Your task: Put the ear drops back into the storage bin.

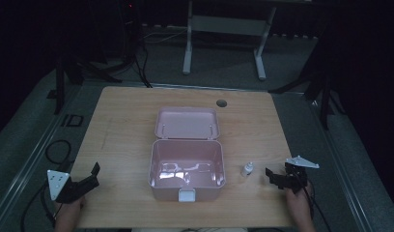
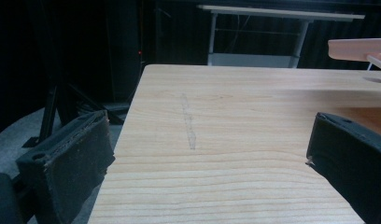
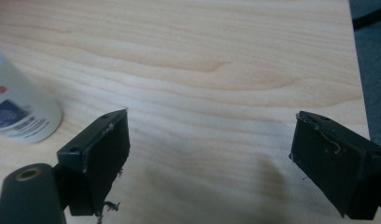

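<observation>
White and upright, the small bottle [image 1: 246,169] stands near the desk's [image 1: 122,121] front-right corner beside the pink box [image 1: 187,166], nearest your right hand-held gripper [image 1: 277,177], jaws apart like the left hand-held gripper [image 1: 86,181].

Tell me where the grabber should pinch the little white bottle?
Probably around the wide body of the small white bottle, below its narrower cap. It stands upright on the table, just right of the open pink box, so come in level from the right, where the open right gripper already is. The box would crowd a gripper coming from the left.
</observation>
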`<state>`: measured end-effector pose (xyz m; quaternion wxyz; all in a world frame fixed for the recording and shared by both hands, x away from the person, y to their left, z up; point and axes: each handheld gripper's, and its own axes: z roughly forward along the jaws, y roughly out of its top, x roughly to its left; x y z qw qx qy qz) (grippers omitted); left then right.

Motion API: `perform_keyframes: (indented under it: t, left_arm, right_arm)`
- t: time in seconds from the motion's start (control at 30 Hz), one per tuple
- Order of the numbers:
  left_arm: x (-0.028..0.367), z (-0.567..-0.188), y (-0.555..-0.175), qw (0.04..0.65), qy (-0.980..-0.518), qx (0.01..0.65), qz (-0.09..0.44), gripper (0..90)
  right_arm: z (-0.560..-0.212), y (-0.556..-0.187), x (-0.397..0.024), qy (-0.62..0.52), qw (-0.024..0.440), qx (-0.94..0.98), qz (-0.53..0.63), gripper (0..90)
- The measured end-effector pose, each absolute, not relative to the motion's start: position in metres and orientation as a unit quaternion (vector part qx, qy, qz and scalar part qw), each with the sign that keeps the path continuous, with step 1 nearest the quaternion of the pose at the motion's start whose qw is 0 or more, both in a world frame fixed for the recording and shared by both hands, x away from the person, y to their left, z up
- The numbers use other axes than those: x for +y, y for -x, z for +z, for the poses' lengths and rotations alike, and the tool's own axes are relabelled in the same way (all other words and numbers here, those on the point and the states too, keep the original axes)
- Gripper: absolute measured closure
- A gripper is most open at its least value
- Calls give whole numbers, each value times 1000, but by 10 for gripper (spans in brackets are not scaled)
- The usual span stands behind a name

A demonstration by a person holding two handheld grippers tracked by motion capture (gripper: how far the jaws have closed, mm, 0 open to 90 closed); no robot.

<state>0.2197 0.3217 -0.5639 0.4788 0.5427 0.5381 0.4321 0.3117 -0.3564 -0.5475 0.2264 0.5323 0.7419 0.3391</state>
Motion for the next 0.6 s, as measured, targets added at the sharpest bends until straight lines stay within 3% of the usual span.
perform_keyframes:
  t: [0.27, 0.43, 0.6]
  left_arm:
    - [322, -564, -220, 480, -543, 538, 430, 5]
    - [322, -564, -220, 480, -543, 539, 430, 5]
    - [322, -564, -220, 479, -543, 539, 430, 5]
  right_arm:
    - [-531, -311, -354, -526, 170, 796, 244, 114]
    - [-526, -312, -350, -518, 97, 829, 188, 114]
    - [-526, -312, -348, -497, 70, 856, 126, 116]
